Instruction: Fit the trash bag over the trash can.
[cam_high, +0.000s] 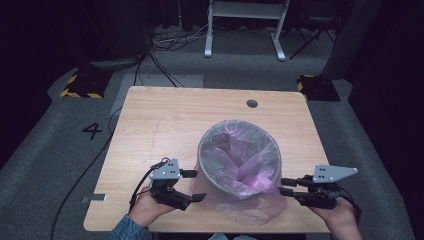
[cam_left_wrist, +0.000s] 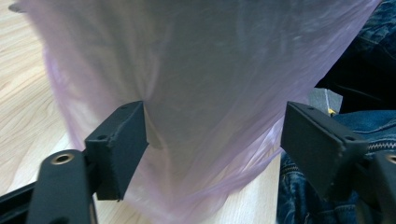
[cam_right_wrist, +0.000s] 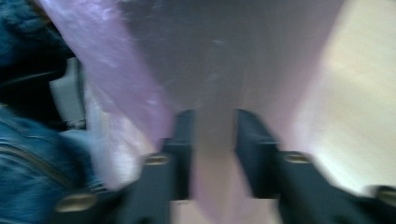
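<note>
High view: a grey bin (cam_high: 239, 159) lined with a pink plastic bag (cam_high: 250, 200) stands on the wooden table (cam_high: 165, 120), toward its near right; loose bag film spills over the rim at 6 o'clock. The left gripper (cam_high: 192, 186) sits at the bin's 8 o'clock, its jaws spread wide and pointing at the bin wall. The right gripper (cam_high: 284, 186) sits at 4 o'clock, jaws narrowly parted, tips at the bag's edge. Left gripper view: the jaws stand far apart and released; the bag (cam_left_wrist: 210, 93) hangs between them, its film brushing the left pad at 9 o'clock, the right pad clear of it. Right gripper view (blurred): the jaws are close together with a strip of bag film (cam_right_wrist: 212, 140) between them; whether the pads pinch it cannot be told.
</note>
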